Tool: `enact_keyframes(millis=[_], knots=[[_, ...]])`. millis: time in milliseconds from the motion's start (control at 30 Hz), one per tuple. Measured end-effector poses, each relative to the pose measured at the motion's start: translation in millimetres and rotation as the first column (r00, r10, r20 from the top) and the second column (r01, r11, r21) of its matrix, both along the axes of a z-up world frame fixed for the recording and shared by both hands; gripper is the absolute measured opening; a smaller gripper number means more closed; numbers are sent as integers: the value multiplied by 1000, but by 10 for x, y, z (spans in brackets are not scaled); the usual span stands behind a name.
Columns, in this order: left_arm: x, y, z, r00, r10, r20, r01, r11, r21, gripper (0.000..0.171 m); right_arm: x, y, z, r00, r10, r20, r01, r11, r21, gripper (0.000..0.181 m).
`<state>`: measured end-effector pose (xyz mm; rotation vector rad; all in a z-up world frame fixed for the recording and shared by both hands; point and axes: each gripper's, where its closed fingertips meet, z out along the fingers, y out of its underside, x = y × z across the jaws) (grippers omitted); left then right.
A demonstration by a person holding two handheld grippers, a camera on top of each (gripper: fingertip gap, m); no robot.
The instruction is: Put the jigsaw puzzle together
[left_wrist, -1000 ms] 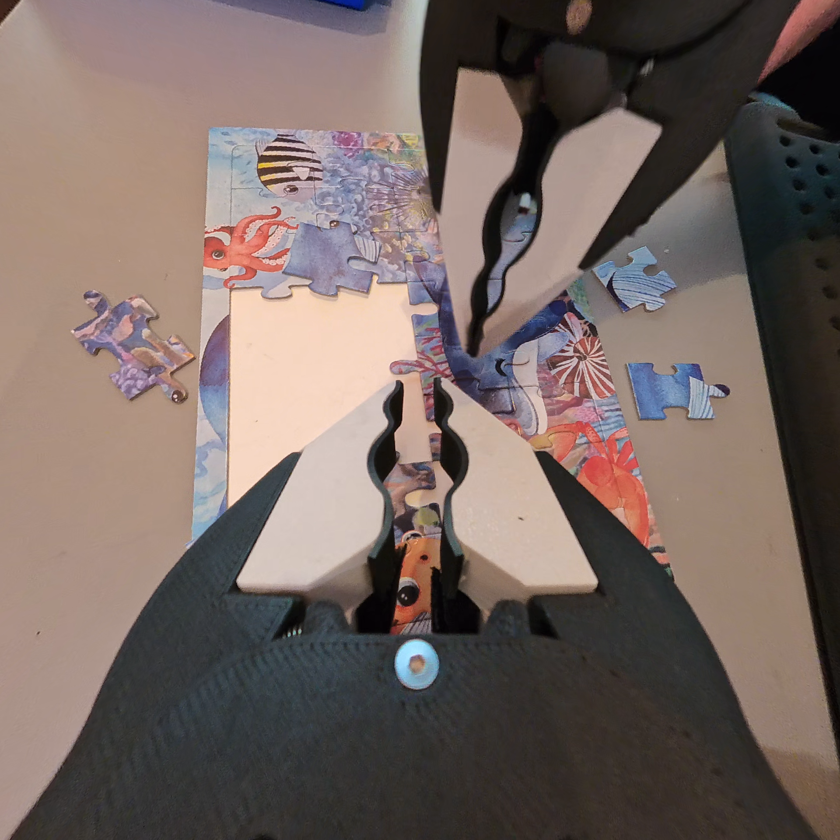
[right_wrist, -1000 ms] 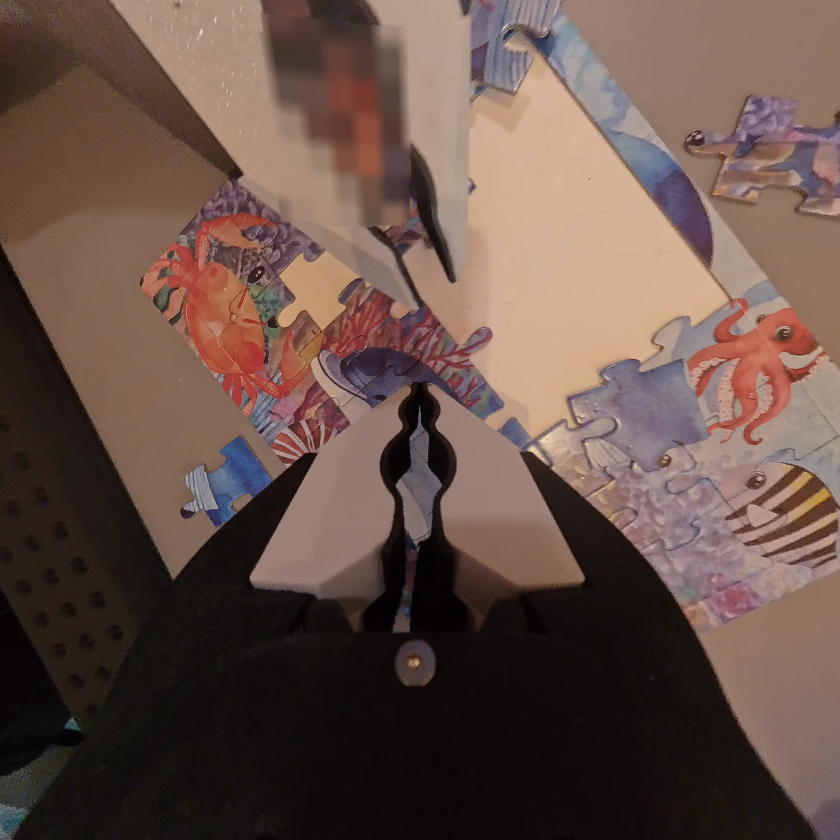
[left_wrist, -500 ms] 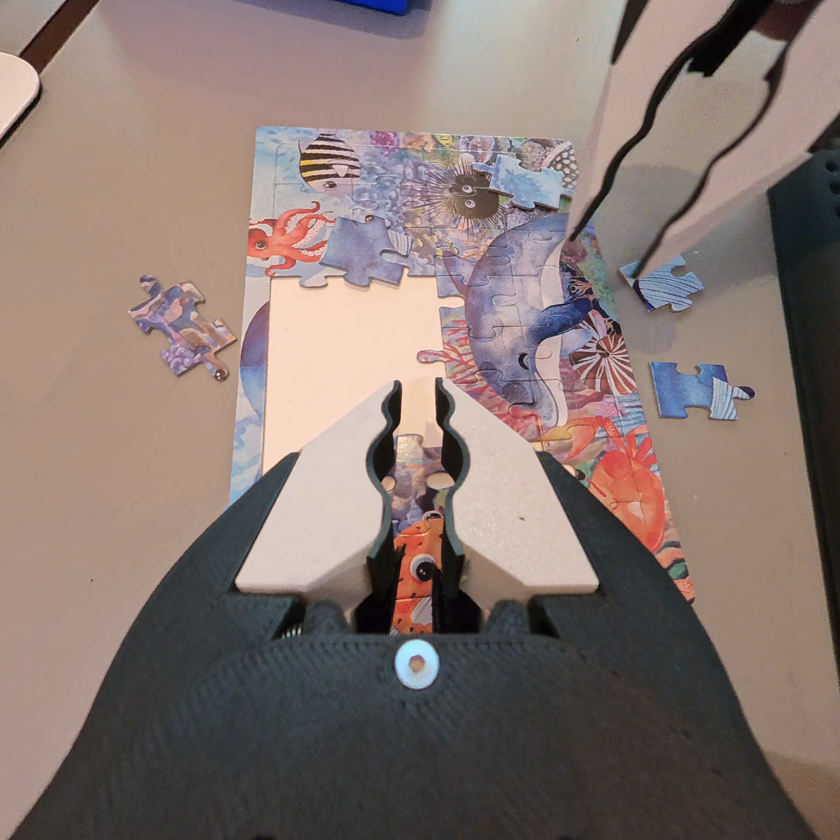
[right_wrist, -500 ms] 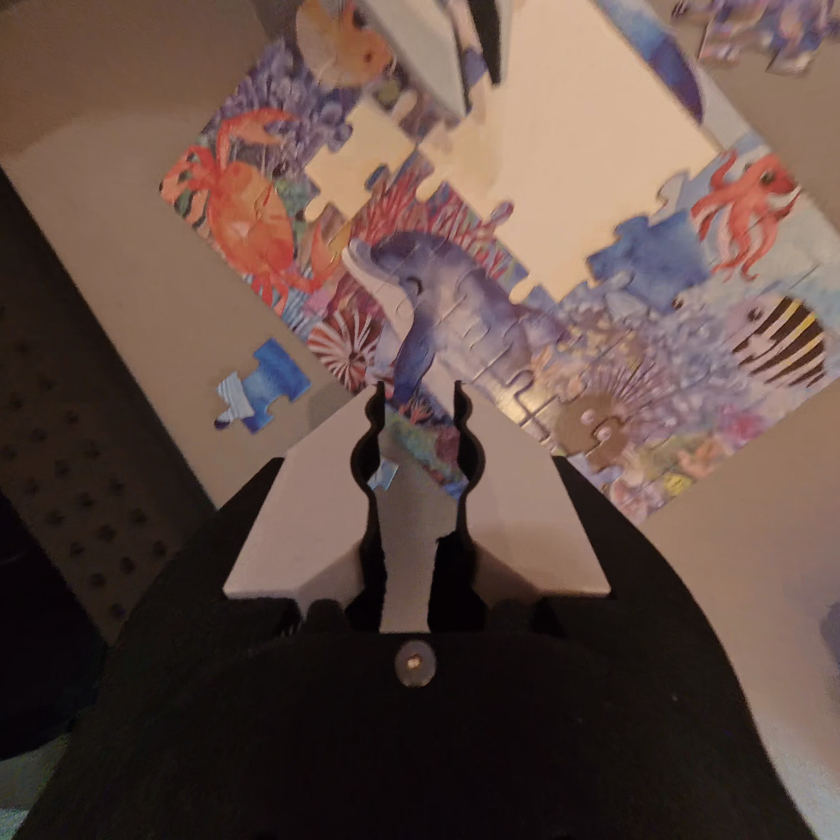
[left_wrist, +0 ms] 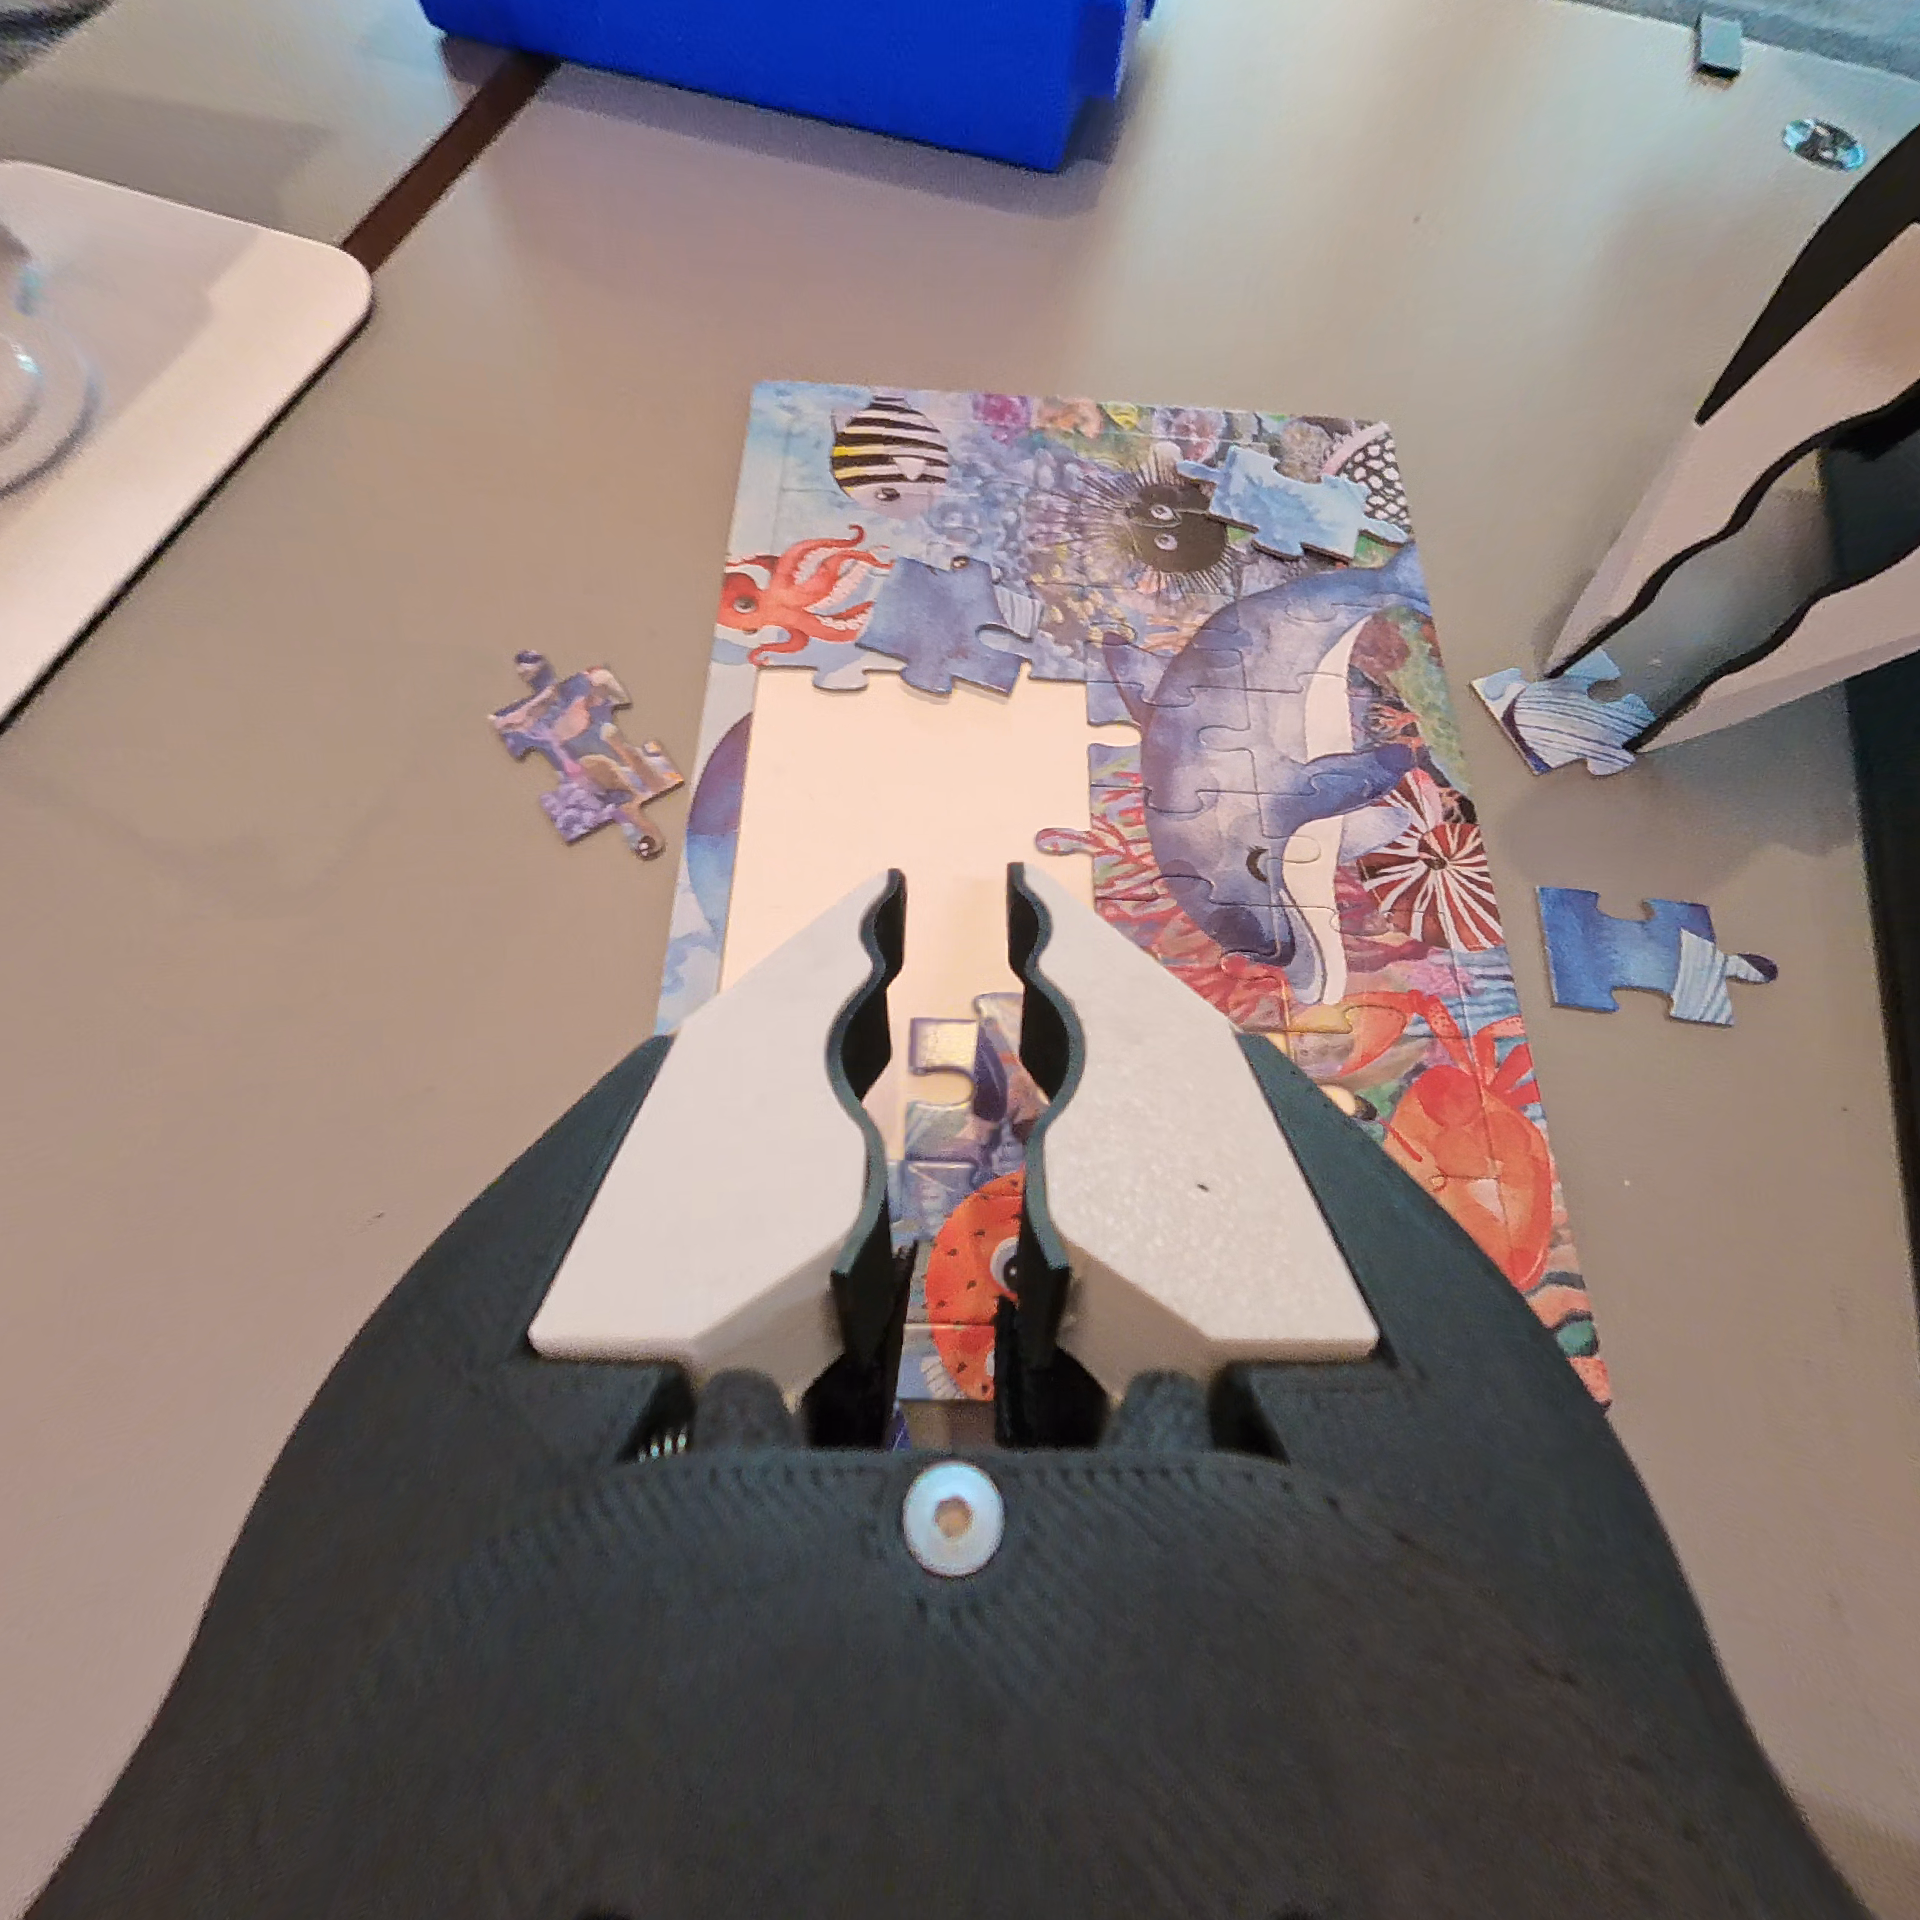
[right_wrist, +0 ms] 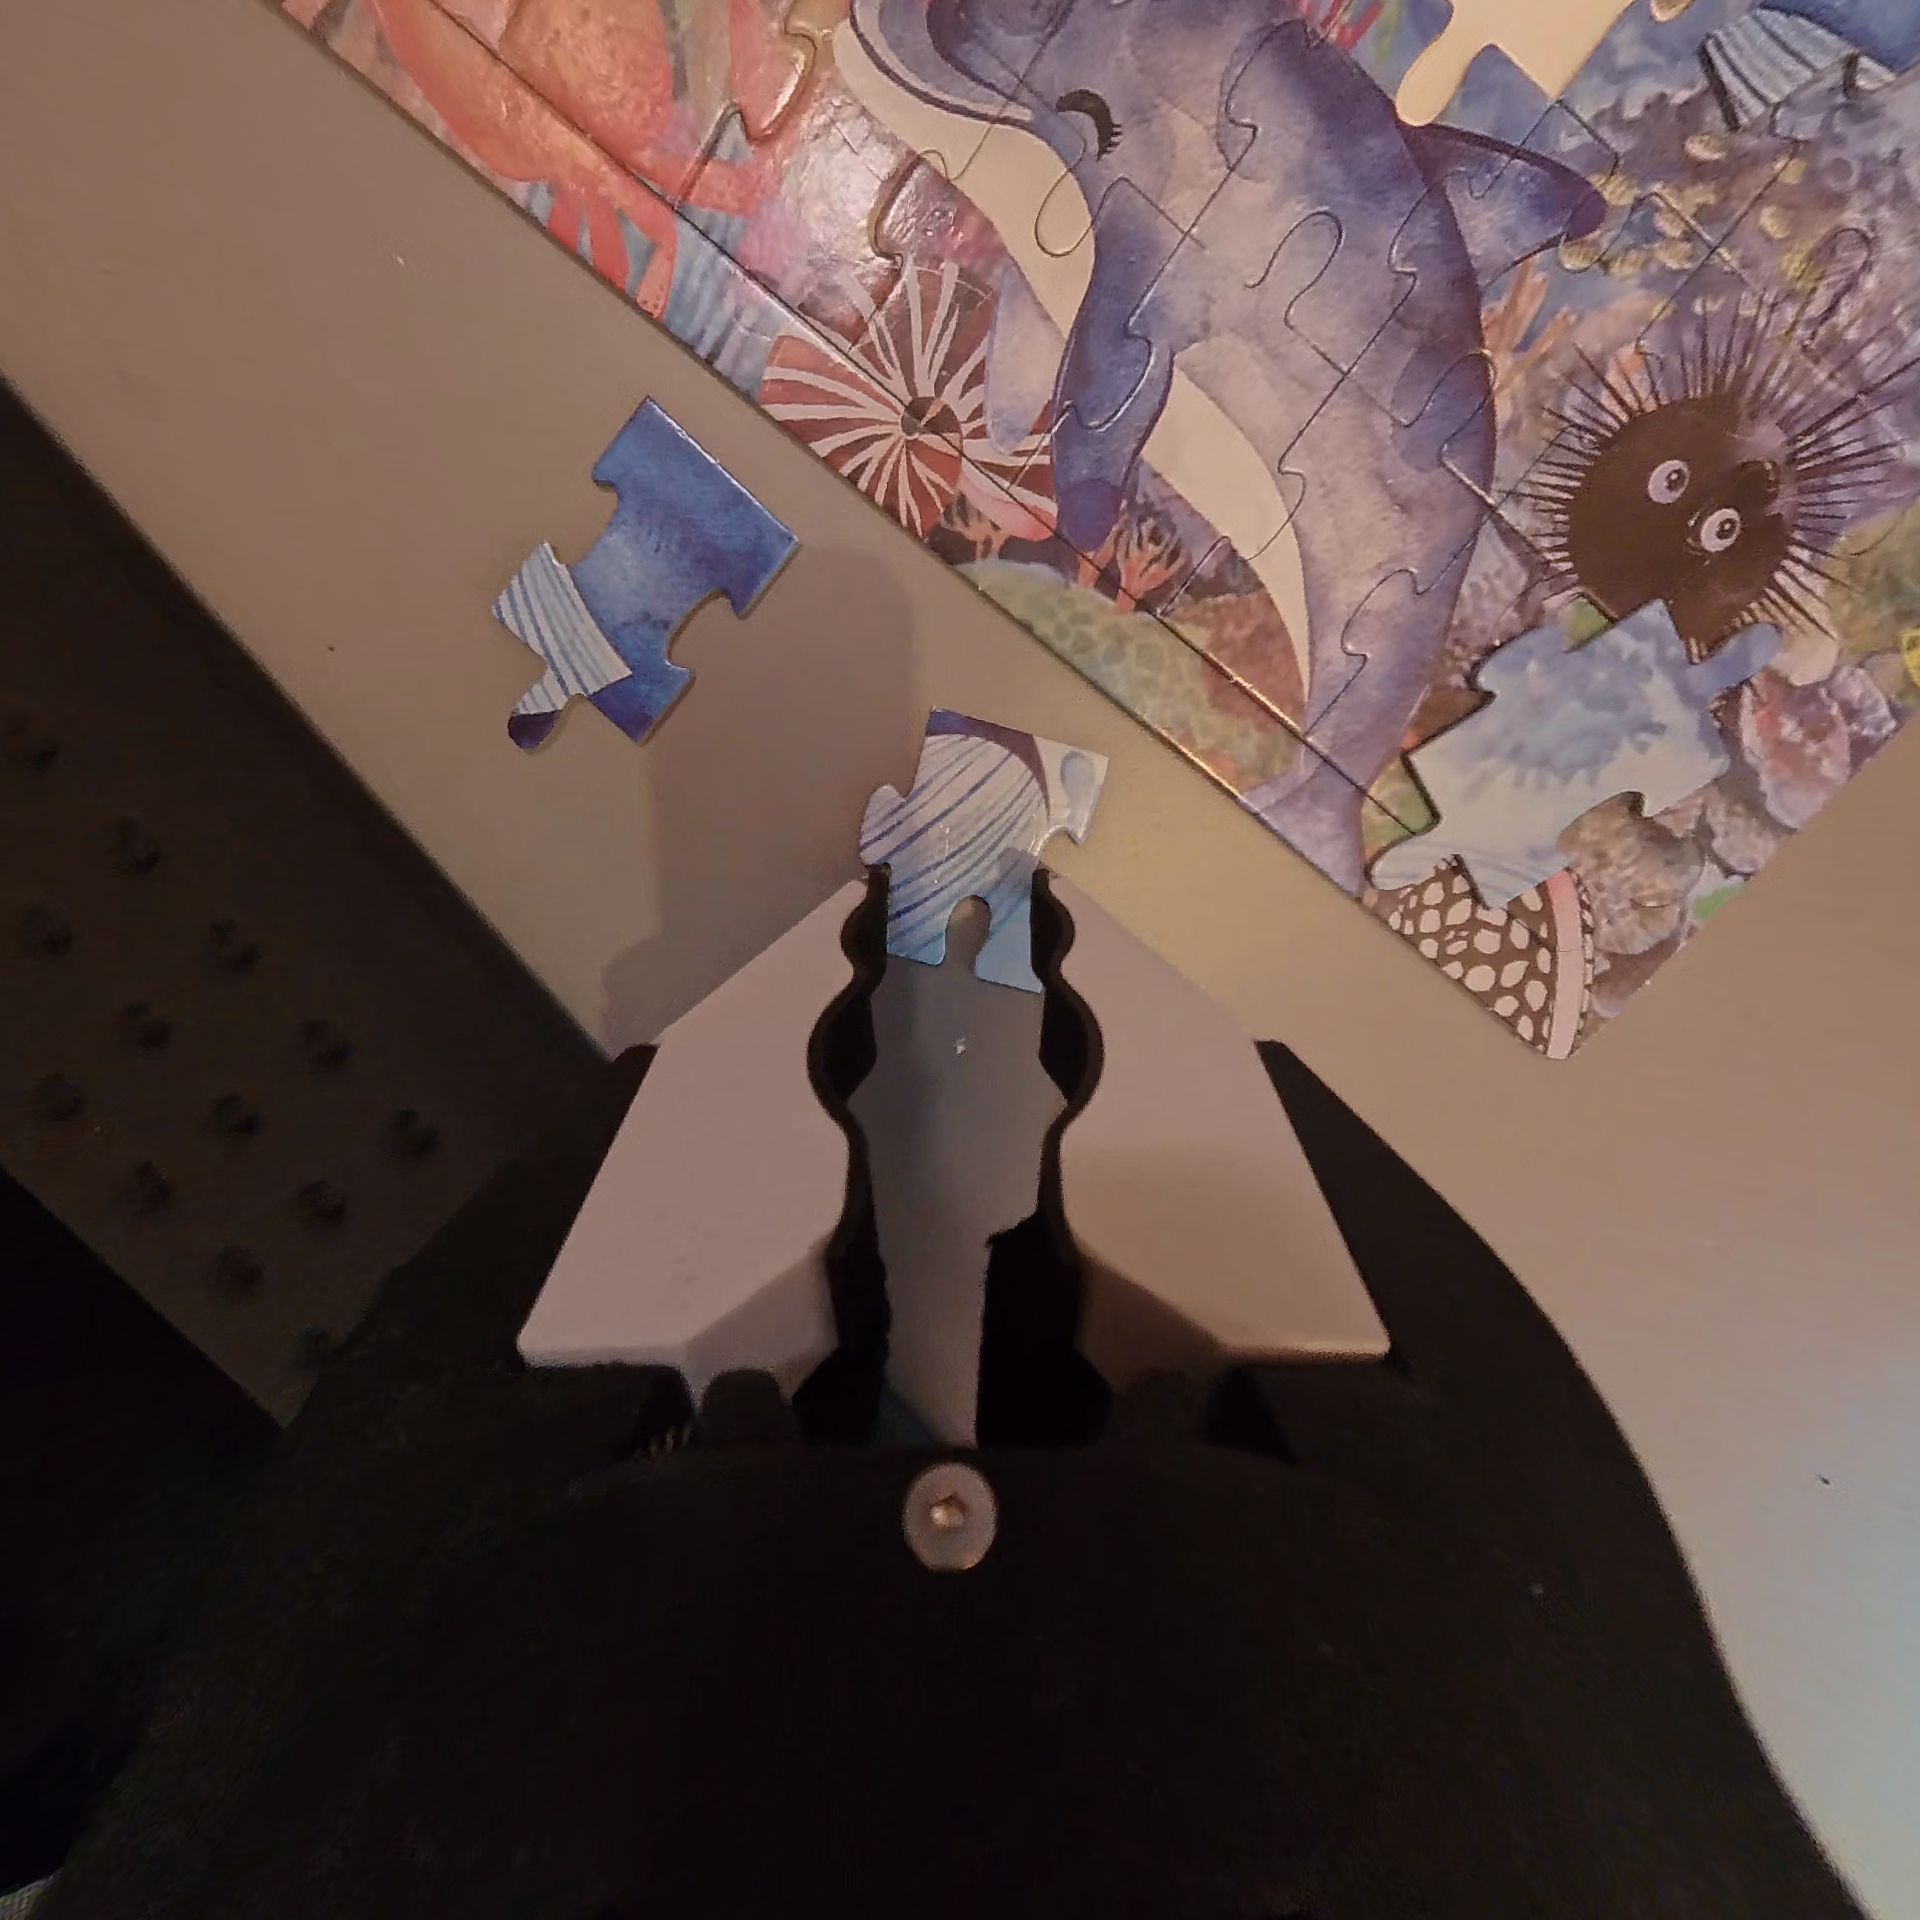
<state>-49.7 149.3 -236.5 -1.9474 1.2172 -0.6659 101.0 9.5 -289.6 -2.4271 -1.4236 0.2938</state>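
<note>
The sea-life jigsaw (left_wrist: 1299,790) lies on the table, with a bare cream gap (left_wrist: 914,790) in its tray. My left gripper (left_wrist: 954,881) hovers over the puzzle's near end, open and empty. My right gripper (right_wrist: 956,883) is low at the table to the right of the puzzle, open, with its fingertips either side of a blue-and-white striped piece (right_wrist: 977,821). That piece (left_wrist: 1569,722) and the right gripper (left_wrist: 1595,712) also show in the left wrist view. A blue piece (left_wrist: 1642,956) (right_wrist: 644,582) lies near it. A purple piece (left_wrist: 587,753) lies left of the tray. A pale blue piece (left_wrist: 1288,499) (right_wrist: 1590,727) lies loose on the puzzle.
A blue box (left_wrist: 831,62) stands at the far edge. A white tray (left_wrist: 156,343) sits at the far left. A dark perforated object (right_wrist: 156,935) borders the table to the right of the loose pieces. Tip to tip, the grippers are about 20 centimeters apart. My right gripper's tips are some 7 centimeters from the blue piece (right_wrist: 644,582). The left camera catches it too, in the left wrist view (left_wrist: 1648,947). The sea-life jigsaw (left_wrist: 1299,790) is about 10 centimeters from my right fingertips. The right camera catches it too, in the right wrist view (right_wrist: 1154,291).
My right gripper has left the middle of the puzzle, moved off its right side and come down around the striped piece, its jaws wider. My left gripper has drawn back and opened a little.
</note>
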Motion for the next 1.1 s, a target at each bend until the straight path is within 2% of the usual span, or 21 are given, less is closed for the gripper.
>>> enact_keyframes(millis=[200, 367, 500, 600, 733, 800, 933, 1033, 1100], knots=[[-200, 109, 105, 997, 77, 19, -77, 997, 29, 17, -34, -47, 54, 1000, 8, -6, -8, 1000, -12, 25], [-280, 154, 145, 994, 108, 32, -109, 993, 35, 18, -186, 68, 231, 999, 28, -37, -26, 998, 54, 25], [-268, 148, 107, 995, 104, 6, -104, 994, 40, 20, -329, 217, 282, 998, 54, -11, -53, 994, 99, 25], [-272, 151, 86, 995, 104, 0, -104, 994, 38, 20, -434, 381, 276, 998, 53, -15, -52, 993, 103, 25], [-322, 176, 87, 993, 118, 4, -118, 992, 37, 21, -481, 536, 122, 999, 40, 9, -40, 998, 53, 31], [-358, 196, 94, 992, 129, 10, -129, 991, 37, 21, -453, 525, 20, 999, 31, 43, -31, 1000, 3, 44], [-406, 229, 111, 989, 144, 18, -144, 989, 35, 22, -458, 482, 131, 1000, 17, -24, -16, 999, 30, 47], [-406, 232, 109, 990, 144, 13, -144, 989, 37, 23, -439, 276, 214, 997, 49, -67, -49, 999, -5, 49], [-400, 225, 111, 990, 141, 11, -141, 989, 38, 23, -486, 30, 218, 989, 107, -104, -113, 992, -59, 53]])
